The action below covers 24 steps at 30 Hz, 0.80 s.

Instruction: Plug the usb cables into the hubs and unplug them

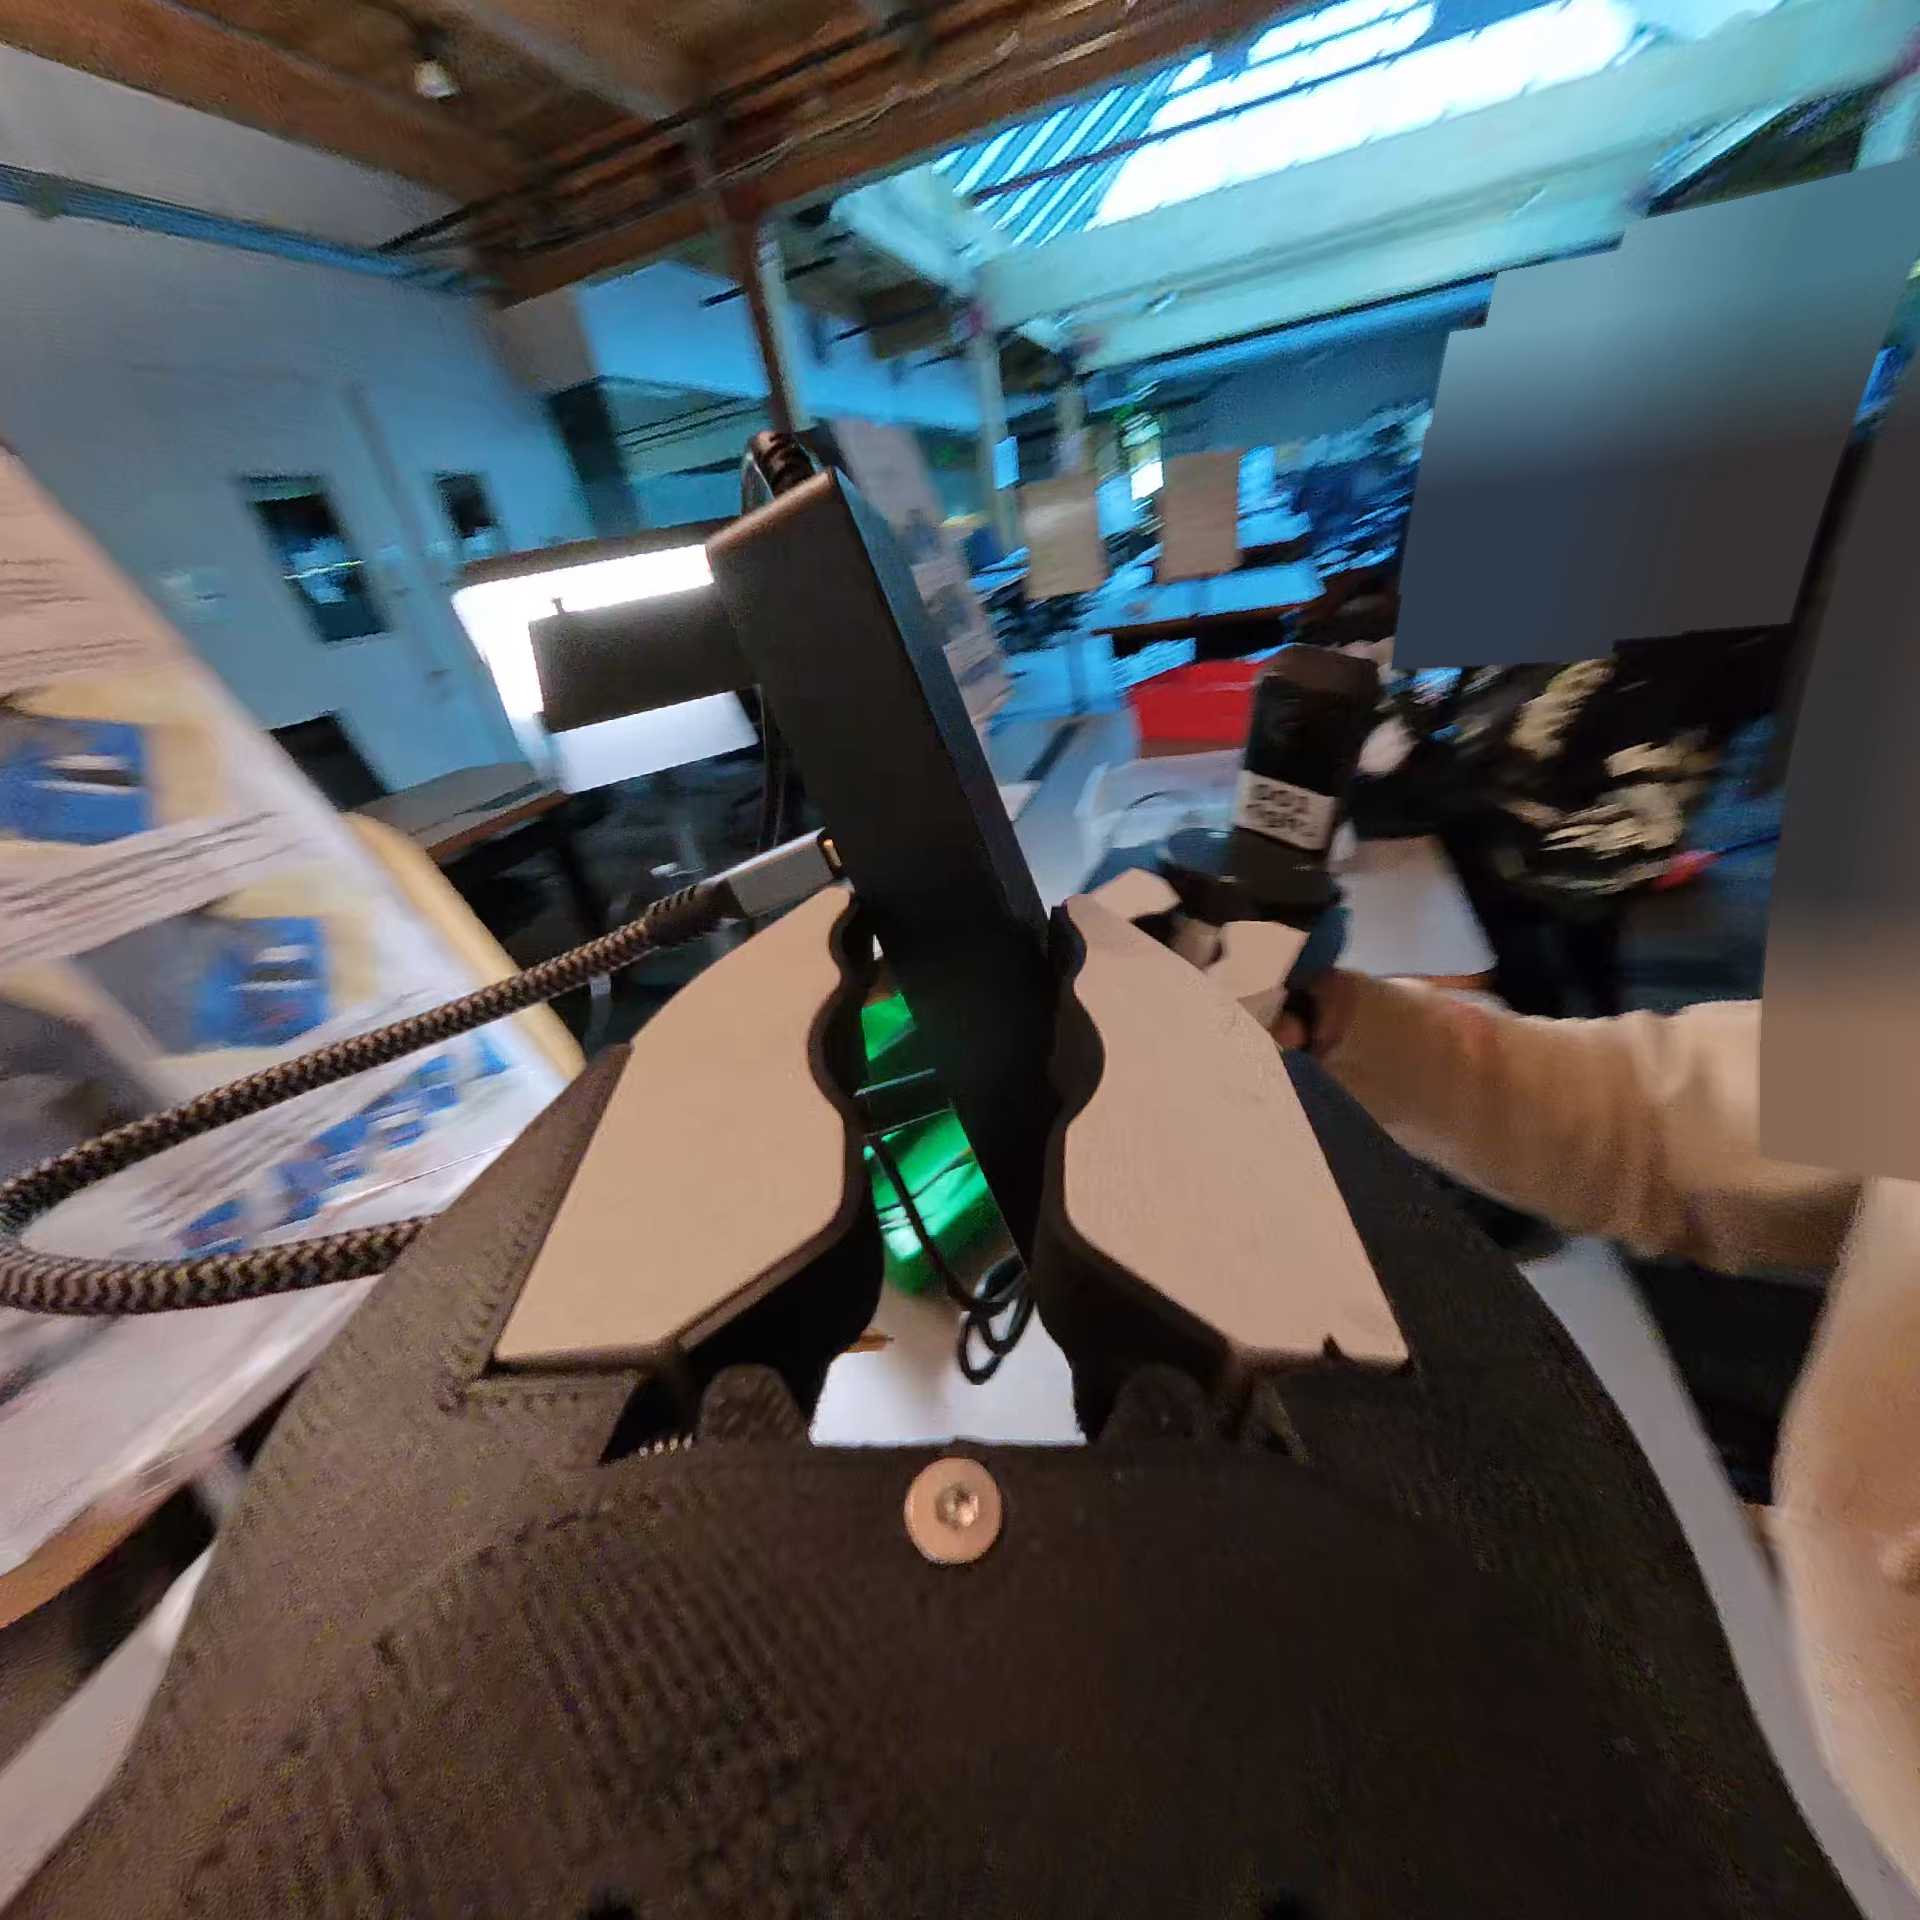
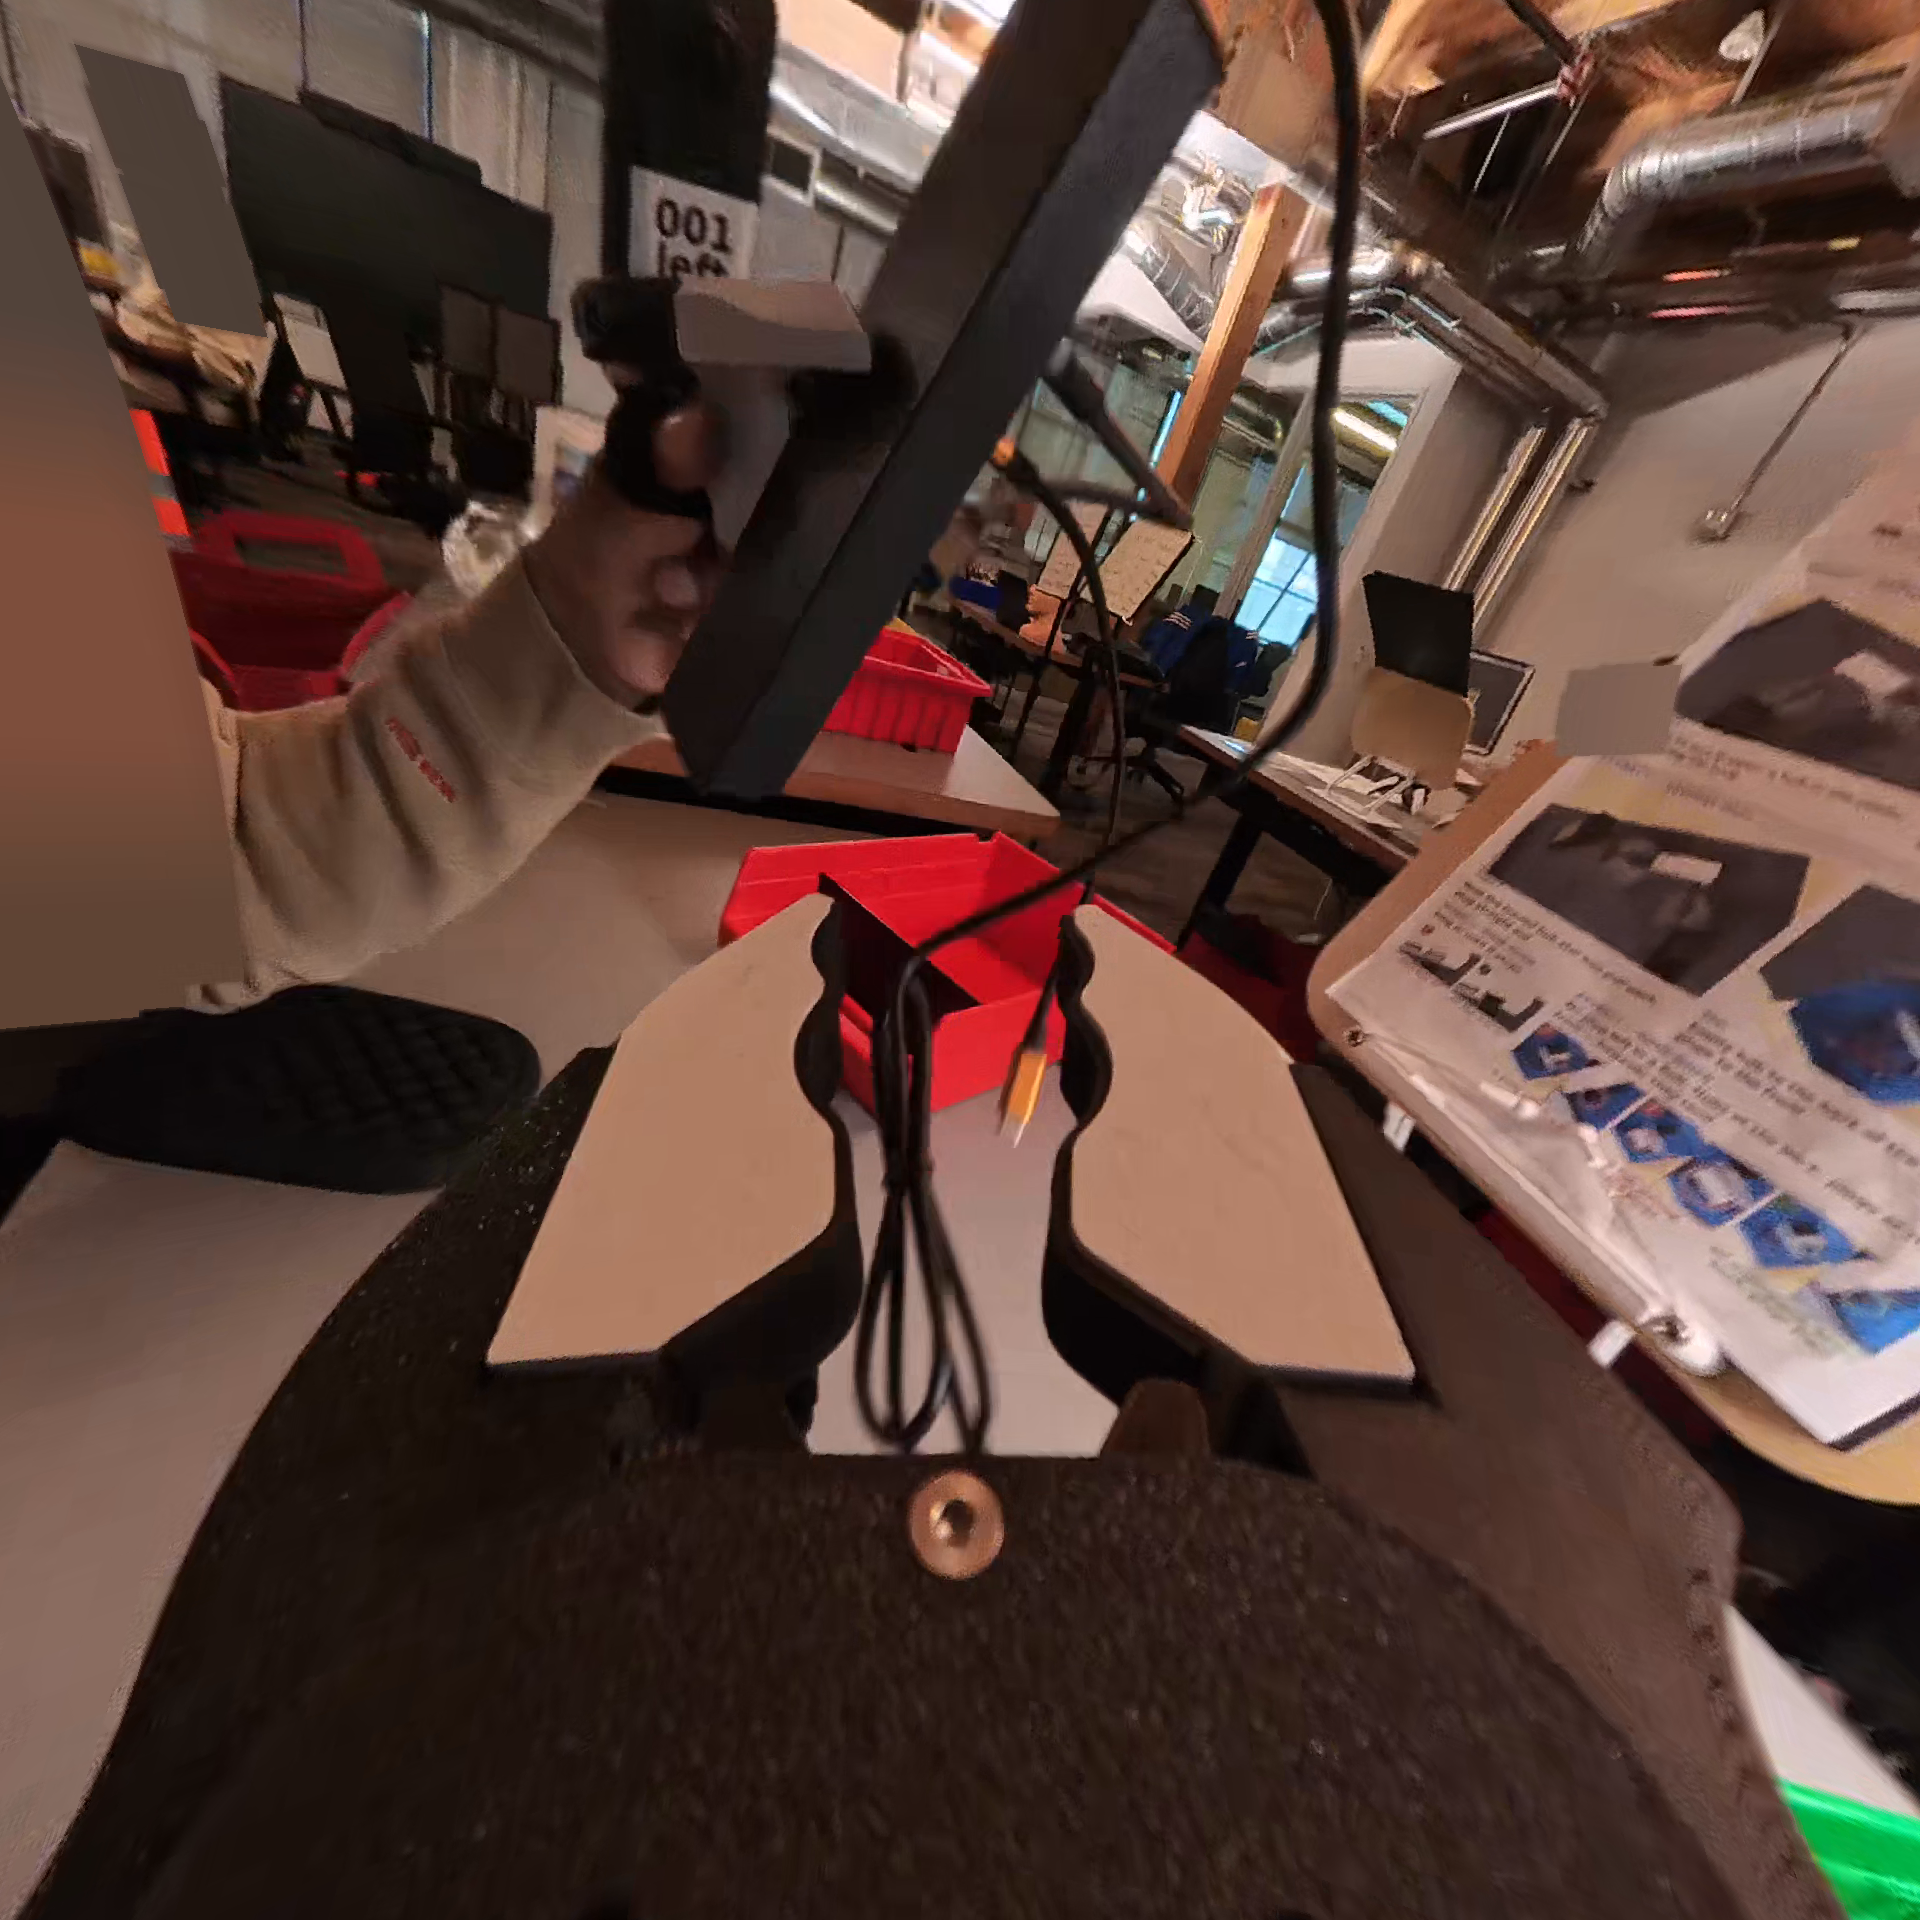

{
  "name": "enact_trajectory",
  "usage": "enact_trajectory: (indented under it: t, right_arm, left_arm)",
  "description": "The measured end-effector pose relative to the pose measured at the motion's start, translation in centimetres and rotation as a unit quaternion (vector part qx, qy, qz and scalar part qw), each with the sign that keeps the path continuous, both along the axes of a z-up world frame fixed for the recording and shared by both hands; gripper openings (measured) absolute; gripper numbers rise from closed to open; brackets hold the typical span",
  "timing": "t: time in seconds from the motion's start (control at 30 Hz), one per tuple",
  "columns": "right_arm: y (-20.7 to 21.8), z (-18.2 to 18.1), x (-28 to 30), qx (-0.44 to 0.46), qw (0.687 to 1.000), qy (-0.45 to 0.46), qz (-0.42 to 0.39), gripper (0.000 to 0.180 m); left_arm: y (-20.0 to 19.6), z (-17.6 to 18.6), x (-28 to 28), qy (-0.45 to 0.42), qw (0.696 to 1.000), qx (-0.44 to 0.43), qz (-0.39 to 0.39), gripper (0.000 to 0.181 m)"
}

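My left gripper (image 1: 951,925) is shut on a long flat black hub (image 1: 883,727) and holds it upright, tilted, in the air. A braided cable (image 1: 312,1060) with a grey plug (image 1: 774,878) sits in the hub's left side. In the right wrist view the hub (image 2: 935,395) is up at the left, held by the left gripper (image 2: 774,332). A thin black cable (image 2: 1330,520) hangs from it. The cable's orange-tipped plug (image 2: 1023,1081) dangles free between the fingers of my open right gripper (image 2: 945,925), close to the right finger (image 2: 1195,1143).
A red bin (image 2: 935,883) stands on the white table (image 2: 208,1351) just beyond my right gripper. A green bin (image 1: 914,1195) lies below the hub. A board with printed instruction sheets (image 2: 1662,987) leans at the right. A black round pad (image 2: 312,1081) lies at the left.
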State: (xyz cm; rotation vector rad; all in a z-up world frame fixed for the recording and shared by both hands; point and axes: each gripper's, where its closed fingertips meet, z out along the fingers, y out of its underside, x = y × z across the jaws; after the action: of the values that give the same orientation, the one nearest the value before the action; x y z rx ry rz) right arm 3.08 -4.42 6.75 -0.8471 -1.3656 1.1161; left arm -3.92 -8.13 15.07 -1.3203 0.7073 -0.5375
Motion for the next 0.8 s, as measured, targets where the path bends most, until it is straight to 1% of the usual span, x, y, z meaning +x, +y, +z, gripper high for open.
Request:
enact_trajectory:
  t: [0.1, 0.23, 0.3, 0.37, 0.47, 0.53, 0.6, 0.67, 0.73, 0.8]
  right_arm:
    - [-0.1, 1.2, 0.8, 0.062, 0.998, -0.021, -0.021, 0.038]
    - [1.3, 1.8, 2.4, 0.082, 0.995, -0.021, -0.044, 0.035]
    - [1.8, 0.8, 2.5, 0.072, 0.996, -0.039, -0.031, 0.038]
    - [1.1, 0.0, 2.2, 0.052, 0.998, -0.045, 0.01, 0.042]
    - [0.0, -2.1, 1.3, 0.032, 0.994, -0.084, 0.069, 0.05]
    - [-1.1, -3.8, 0.9, 0.01, 0.986, -0.12, 0.119, 0.051]
    - [-1.9, -5.0, 0.6, 0.006, 0.979, -0.143, 0.149, 0.042]
    - [-1.6, -5.2, 0.3, 0.012, 0.98, -0.139, 0.141, 0.027]
    - [-1.3, -5.1, 0.1, 0.016, 0.982, -0.131, 0.133, 0.018]
    - [-1.4, -5.4, -0.1, 0.027, 0.982, -0.133, 0.128, 0.02]
  left_arm:
    - [-0.5, -1.3, 2.8, -0.031, 0.994, -0.011, -0.104, 0.033]
    - [-1.1, -5.0, 5.1, -0.055, 0.974, 0.001, -0.222, 0.033]
    - [-0.9, -7.6, 6.2, -0.064, 0.957, -0.024, -0.283, 0.032]
    - [-0.6, -9.6, 7.1, -0.083, 0.937, -0.061, -0.334, 0.032]
    - [-0.4, -11.8, 8.0, -0.097, 0.912, -0.101, -0.385, 0.032]
    - [-1.0, -12.2, 8.2, -0.113, 0.893, -0.107, -0.423, 0.032]
    - [-1.5, -12.4, 8.2, -0.127, 0.875, -0.114, -0.452, 0.032]
    - [-1.7, -13.0, 8.1, -0.121, 0.868, -0.121, -0.466, 0.031]
    - [-1.7, -13.3, 7.9, -0.119, 0.865, -0.126, -0.471, 0.031]
    - [-1.8, -13.4, 7.7, -0.117, 0.86, -0.131, -0.48, 0.03]
